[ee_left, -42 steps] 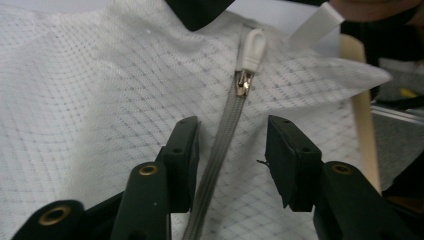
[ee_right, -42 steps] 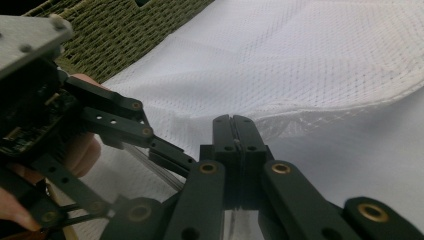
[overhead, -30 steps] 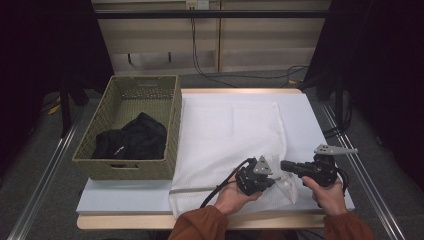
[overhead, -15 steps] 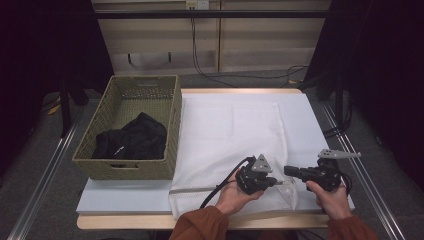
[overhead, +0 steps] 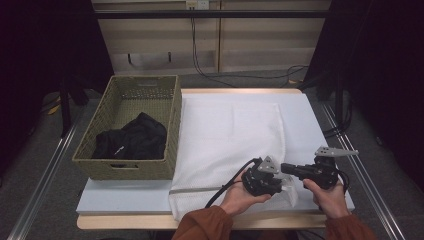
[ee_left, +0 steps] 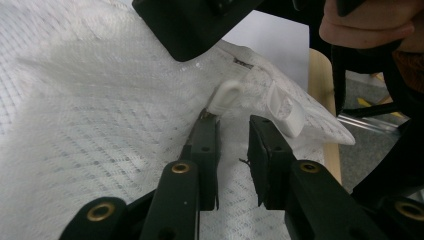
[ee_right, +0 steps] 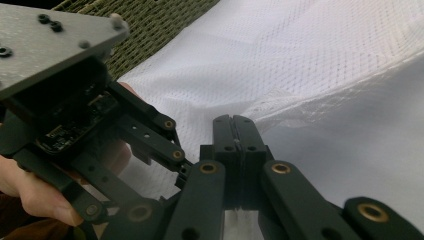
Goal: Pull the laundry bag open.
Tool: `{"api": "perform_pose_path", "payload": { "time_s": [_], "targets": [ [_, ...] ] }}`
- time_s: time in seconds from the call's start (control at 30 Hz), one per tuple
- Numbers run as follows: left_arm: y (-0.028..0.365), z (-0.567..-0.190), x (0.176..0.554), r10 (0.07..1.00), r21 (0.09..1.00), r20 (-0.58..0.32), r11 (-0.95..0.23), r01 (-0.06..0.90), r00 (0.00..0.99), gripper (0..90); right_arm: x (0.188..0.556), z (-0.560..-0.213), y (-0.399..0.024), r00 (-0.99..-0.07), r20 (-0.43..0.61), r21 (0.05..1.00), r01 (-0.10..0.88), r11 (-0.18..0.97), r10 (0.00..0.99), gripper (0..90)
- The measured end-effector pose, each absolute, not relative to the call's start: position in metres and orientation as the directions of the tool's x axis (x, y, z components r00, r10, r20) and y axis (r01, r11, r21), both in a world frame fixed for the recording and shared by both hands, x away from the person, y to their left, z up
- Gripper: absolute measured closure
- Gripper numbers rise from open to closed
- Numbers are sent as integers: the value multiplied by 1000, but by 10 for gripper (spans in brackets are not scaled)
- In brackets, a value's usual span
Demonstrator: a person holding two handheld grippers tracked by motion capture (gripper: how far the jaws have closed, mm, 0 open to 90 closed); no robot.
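Note:
A white mesh laundry bag (overhead: 230, 125) lies flat on the table. At its near right corner the two hands hold the grippers tip to tip. My left gripper (ee_left: 232, 125) has just been opening: its jaws stand apart over the mesh (ee_left: 100, 100) with only loose fabric in the gap. The white zipper pull (ee_left: 225, 95) sits just past its left fingertip. My right gripper (ee_right: 233, 120) is shut, pinching a raised fold of the bag's edge (ee_right: 280, 102). From above, the left gripper (overhead: 286, 186) and right gripper (overhead: 284, 167) nearly touch.
A woven olive basket (overhead: 127, 170) stands at the table's left with a black garment (overhead: 132, 137) inside. The table's wooden front edge (ee_left: 320, 100) runs just behind the bag's corner. Cables trail from both grippers.
The right gripper has sunk slightly toward the bag's corner. Both hands otherwise stay in place.

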State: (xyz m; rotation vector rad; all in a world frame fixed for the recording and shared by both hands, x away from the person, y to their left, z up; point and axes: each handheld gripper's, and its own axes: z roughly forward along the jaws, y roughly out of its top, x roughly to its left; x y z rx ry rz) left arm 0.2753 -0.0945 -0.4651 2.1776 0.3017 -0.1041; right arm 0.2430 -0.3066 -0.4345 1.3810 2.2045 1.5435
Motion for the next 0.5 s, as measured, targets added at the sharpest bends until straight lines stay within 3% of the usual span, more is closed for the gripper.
{"api": "perform_pose_path", "payload": {
  "time_s": [0.3,0.5],
  "targets": [
    [-91,-466,277,183,769,-200,-579,270,962,654,243,-433,-305,-583,375,799,597,68,721,900],
    [-90,-468,280,191,766,-203,-580,277,960,735,243,-433,-305,-593,372,802,592,74,714,900]
  ]
}}
